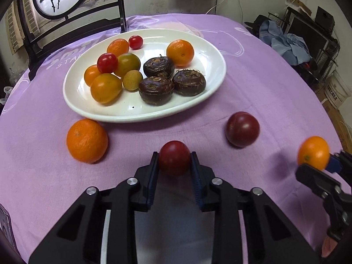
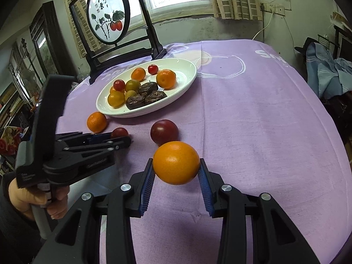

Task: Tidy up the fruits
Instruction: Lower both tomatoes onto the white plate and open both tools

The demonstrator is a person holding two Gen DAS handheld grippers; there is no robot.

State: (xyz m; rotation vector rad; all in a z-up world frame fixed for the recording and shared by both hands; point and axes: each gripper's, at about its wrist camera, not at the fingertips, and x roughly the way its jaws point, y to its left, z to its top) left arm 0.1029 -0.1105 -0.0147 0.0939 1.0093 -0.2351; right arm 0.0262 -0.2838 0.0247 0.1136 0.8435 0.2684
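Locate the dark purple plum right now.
The dark purple plum lies loose on the purple tablecloth, off the white plate, between the two held fruits; in the right wrist view it sits just beyond the held orange.

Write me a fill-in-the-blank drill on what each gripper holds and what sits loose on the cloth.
1. The left gripper is shut on a small ____ tomato.
2. The right gripper is shut on an ____.
3. The plate holds ____ dark water chestnuts.
4. The plum lies on the cloth, ____ the plate.

Missing words: red; orange; three; outside
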